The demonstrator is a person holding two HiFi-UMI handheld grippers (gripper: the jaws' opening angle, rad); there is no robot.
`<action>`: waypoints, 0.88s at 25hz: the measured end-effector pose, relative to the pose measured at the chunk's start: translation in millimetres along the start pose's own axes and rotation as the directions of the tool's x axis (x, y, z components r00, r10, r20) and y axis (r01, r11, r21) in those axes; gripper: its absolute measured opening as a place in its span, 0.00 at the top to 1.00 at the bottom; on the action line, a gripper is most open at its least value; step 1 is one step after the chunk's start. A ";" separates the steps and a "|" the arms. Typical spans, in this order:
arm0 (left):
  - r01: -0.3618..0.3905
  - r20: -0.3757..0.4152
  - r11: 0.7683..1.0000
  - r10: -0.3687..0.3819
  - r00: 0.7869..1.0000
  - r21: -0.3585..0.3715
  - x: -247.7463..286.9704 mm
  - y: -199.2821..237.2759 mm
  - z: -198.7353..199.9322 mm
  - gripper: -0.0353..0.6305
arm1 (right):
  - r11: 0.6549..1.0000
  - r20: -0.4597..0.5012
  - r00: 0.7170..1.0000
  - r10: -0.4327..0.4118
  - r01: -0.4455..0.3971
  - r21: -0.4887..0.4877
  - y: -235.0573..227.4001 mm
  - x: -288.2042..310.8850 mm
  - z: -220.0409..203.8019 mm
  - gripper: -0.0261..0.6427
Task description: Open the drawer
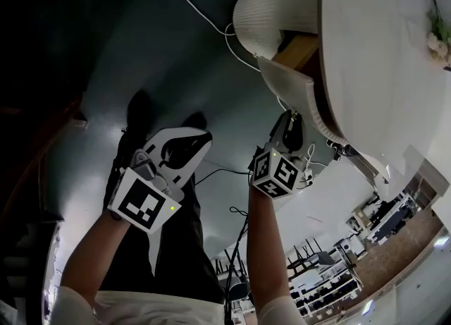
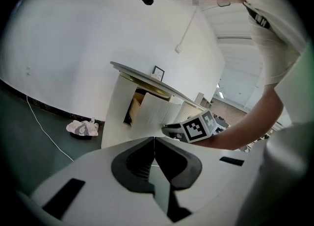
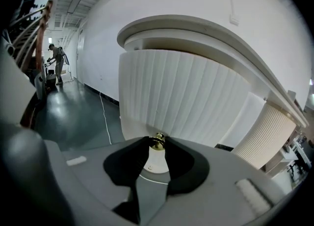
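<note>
At the small brass knob (image 3: 157, 142) on the ribbed white drawer (image 3: 181, 97), your right tool (image 3: 157, 147) holds the knob between narrow-set jaws. One pad sits on each side, gripping only near the tips. Above the knob, the round worktop (image 3: 206, 31) overhangs the drawer front. In the left gripper view the front stands out from the cabinet (image 2: 114, 117), with bare wood (image 2: 133, 108) showing behind it, so I judge it partly open with more travel to come. Well back from the knob, your left tool (image 2: 154, 139) is closed on nothing, its pads pressed together.

Your main risk is the grip. The knob is small, rounded and shiny, and it sits at the very ends of the pads. If you pull at an angle to its stem, it will likely slip out, so draw straight and level.

The front is also curved, and I cannot tell whether it slides or swings. Forcing the wrong path could bind it or rock the cabinet, which nothing braces.

A white cable (image 1: 204, 20) lies on the floor beyond the knob. Mind it if you step back.
</note>
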State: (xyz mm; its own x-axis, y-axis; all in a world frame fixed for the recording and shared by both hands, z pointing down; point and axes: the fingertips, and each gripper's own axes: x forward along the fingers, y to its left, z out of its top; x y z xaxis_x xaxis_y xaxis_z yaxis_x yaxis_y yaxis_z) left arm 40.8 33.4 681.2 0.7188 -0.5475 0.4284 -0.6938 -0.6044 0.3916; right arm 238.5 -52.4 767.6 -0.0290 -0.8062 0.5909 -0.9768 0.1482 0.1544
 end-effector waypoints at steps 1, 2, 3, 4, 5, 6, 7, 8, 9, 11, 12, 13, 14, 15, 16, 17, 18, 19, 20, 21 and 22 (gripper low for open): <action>0.005 -0.003 1.000 -0.005 1.000 0.004 0.0 -1.0 0.9 0.94 | 1.000 -0.001 1.000 -0.002 0.002 0.004 0.9 -2.8 -1.8 0.80; 0.010 -0.005 1.000 -0.010 1.000 0.009 -0.1 -2.3 1.6 0.94 | 1.000 -0.002 1.000 -0.006 0.006 0.007 2.0 -6.0 -3.7 0.80; 0.016 -0.007 1.000 -0.016 1.000 0.014 -0.5 -3.9 1.9 0.94 | 1.000 -0.002 1.000 -0.009 0.009 0.010 3.2 -9.6 -5.8 0.80; 0.023 -0.009 1.000 -0.023 1.000 0.018 -1.0 -5.6 1.5 0.94 | 1.000 -0.003 1.000 -0.012 0.012 0.013 4.9 -13.2 -8.3 0.80; 0.030 -0.012 0.999 -0.029 1.000 0.022 -1.6 -7.3 0.9 0.94 | 1.000 -0.004 1.000 -0.012 0.012 0.015 7.1 -16.8 -11.2 0.80; 0.037 -0.015 0.999 -0.036 0.999 0.025 -2.2 -8.9 0.1 0.94 | 1.000 -0.006 1.000 -0.011 0.011 0.018 9.5 -20.3 -14.5 0.80; 0.044 -0.020 0.999 -0.044 0.999 0.029 -2.7 -10.4 -0.6 0.94 | 1.000 -0.010 1.000 -0.011 0.011 0.022 11.7 -23.7 -17.8 0.80; 0.052 -0.025 0.998 -0.051 0.998 0.033 -2.8 -12.0 -0.9 0.94 | 1.000 -0.014 1.000 -0.011 0.011 0.026 13.4 -27.0 -20.9 0.80; 0.059 -0.029 0.998 -0.058 0.998 0.037 -2.5 -13.7 -0.3 0.94 | 1.000 -0.018 1.000 -0.010 0.011 0.029 14.4 -30.1 -23.5 0.79; 0.068 -0.034 0.997 -0.067 0.997 0.044 -1.0 -18.0 2.5 0.94 | 0.999 -0.027 1.000 -0.006 0.007 0.033 14.8 -35.9 -27.2 0.80; 0.072 -0.037 0.996 -0.070 0.997 0.046 -0.6 -20.4 4.0 0.94 | 0.999 -0.031 1.000 -0.004 0.005 0.034 14.7 -39.3 -28.7 0.79; 0.076 -0.041 0.996 -0.074 0.996 0.049 -0.7 -22.6 5.1 0.94 | 0.999 -0.033 0.999 -0.002 0.003 0.034 15.0 -42.9 -30.1 0.80; 0.079 -0.045 0.996 -0.077 0.996 0.051 -1.0 -24.5 5.6 0.94 | 0.999 -0.036 0.999 0.000 0.002 0.034 15.8 -46.5 -31.7 0.80; 0.082 -0.047 0.995 -0.080 0.996 0.054 -1.4 -25.8 5.9 0.94 | 0.999 -0.038 0.999 0.000 0.001 0.034 16.8 -49.8 -33.6 0.79; 0.085 -0.049 0.995 -0.083 0.995 0.056 -1.8 -26.8 5.9 0.94 | 0.999 -0.040 0.999 0.001 0.001 0.036 17.9 -52.8 -35.6 0.80; 0.088 -0.052 0.994 -0.085 0.995 0.060 -2.2 -27.7 5.7 0.94 | 0.999 -0.042 0.999 0.002 0.000 0.039 19.1 -55.6 -37.7 0.79; 0.090 -0.055 0.994 -0.087 0.995 0.062 -2.6 -28.4 5.2 0.94 | 0.999 -0.045 0.999 0.003 -0.001 0.041 20.5 -58.1 -39.7 0.79; 0.092 -0.057 0.994 -0.088 0.994 0.063 -3.0 -28.9 4.5 0.94 | 0.999 -0.047 0.999 0.005 -0.003 0.043 21.9 -60.5 -41.5 0.79; 0.093 -0.059 0.994 -0.089 0.994 0.063 -3.2 -29.3 3.9 0.94 | 0.999 -0.050 0.999 0.006 -0.004 0.044 23.4 -62.7 -43.5 0.79; 0.094 -0.060 0.994 -0.090 0.994 0.062 -3.2 -29.7 3.2 0.94 | 0.999 -0.054 0.998 0.008 -0.006 0.044 24.8 -64.8 -45.6 0.79; 0.094 -0.060 0.994 -0.091 0.994 0.061 -3.2 -30.2 2.6 0.94 | 0.999 -0.059 0.998 0.011 -0.008 0.044 26.2 -67.1 -47.9 0.79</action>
State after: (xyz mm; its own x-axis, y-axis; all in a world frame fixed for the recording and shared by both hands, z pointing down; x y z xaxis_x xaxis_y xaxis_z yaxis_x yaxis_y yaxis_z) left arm 59.6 51.9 665.9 0.7747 -0.4547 0.4394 -0.6190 -0.6873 0.3801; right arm 225.0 33.0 769.9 -0.0268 -0.7695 0.6381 -0.9849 0.1294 0.1146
